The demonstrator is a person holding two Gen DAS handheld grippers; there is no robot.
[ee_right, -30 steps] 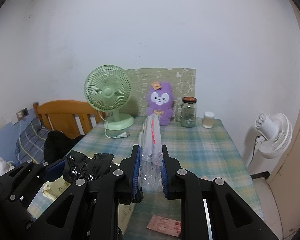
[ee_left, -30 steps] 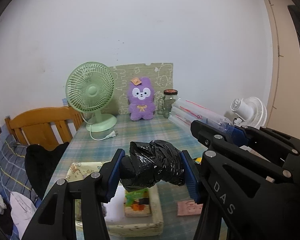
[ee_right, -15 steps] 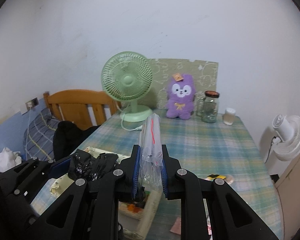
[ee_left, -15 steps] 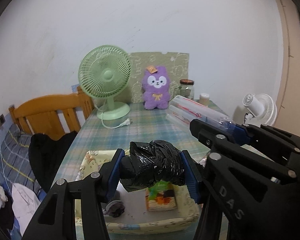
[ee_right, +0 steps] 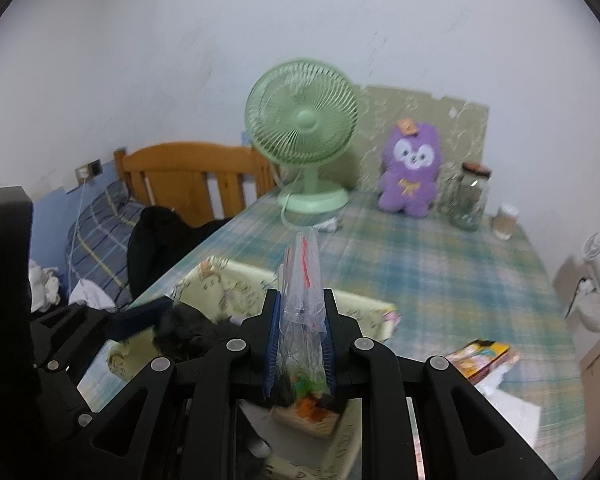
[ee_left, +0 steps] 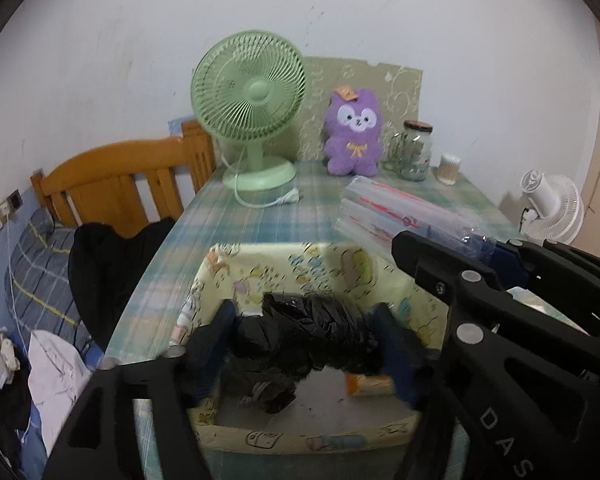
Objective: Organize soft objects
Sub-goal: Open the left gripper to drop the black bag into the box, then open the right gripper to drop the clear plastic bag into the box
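Over the near end of the plaid tabletop, both tools hang above a pale yellow fabric bin printed with cartoons. At the far end stand a green desk fan, a purple plush toy against a patterned board, a glass jar and a small cup. Left of the tabletop are a wooden headboard and dark clothing; a white fan stands to the right.

A crumpled black plastic bag lies between the blue pads of the left tool, its long axis running left to right across the bin's mouth. This tool's jaws are opening, and the pads look clear of the bag, though blur makes contact hard to judge. The bag hides much of the bin's inside; a colourful packet shows partly beneath it.

The right tool is clenched on a bundle of clear zip bags with red strips, which sticks out forward and upward toward the far end. Its fingers cut off the bundle's lower part.
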